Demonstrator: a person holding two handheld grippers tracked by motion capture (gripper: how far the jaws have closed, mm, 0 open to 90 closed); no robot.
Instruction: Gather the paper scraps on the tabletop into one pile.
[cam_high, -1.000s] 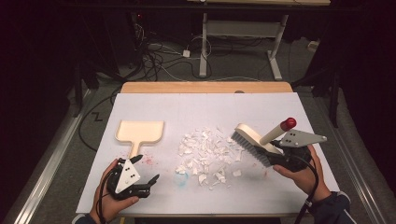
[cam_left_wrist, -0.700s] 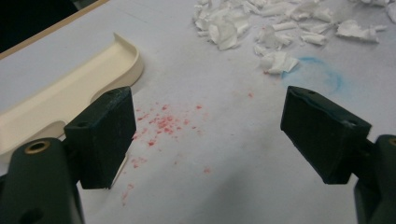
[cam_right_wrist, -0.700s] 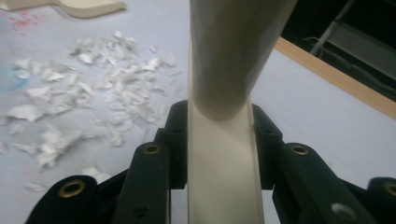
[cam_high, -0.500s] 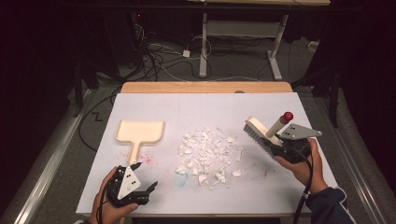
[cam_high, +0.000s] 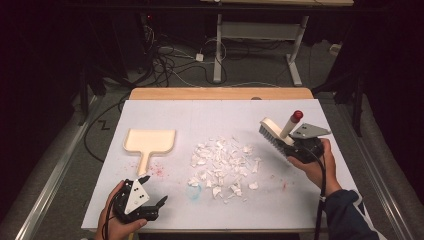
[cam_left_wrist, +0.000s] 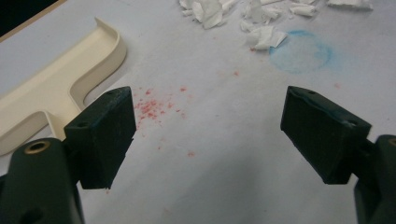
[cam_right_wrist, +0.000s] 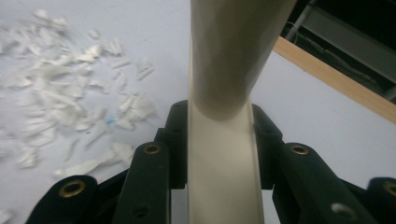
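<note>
- Black, blocky plastic jaws of the right gripper (cam_high: 292, 145) are clamped tight on the cream handle of a brush (cam_high: 278, 131); in the right gripper view the smooth, rounded handle (cam_right_wrist: 224, 116) runs straight up between the two pads
- Cream brush with a red cap on the handle end and a row of dark bristles along its head; it is held in the air, tilted, above the right part of the table, just right of the paper scraps
- Torn white paper scraps (cam_high: 222, 165), small, crumpled and irregular, lie in a loose heap at the middle of the table; blurred in the right gripper view (cam_right_wrist: 70, 102)
- Left gripper (cam_high: 155, 192) rests low at the near left edge in the person's left hand; its wedge-shaped matt black jaws stand wide apart with nothing between them
- Flat cream plastic dustpan (cam_high: 148, 142), with a raised rim and short handle, lies left of the scraps, just beyond the left gripper (cam_left_wrist: 60, 84)
- White, smooth table (cam_high: 200, 115) with a wooden far edge; red speckles and a faint blue round stain (cam_left_wrist: 301, 51) mark it
</note>
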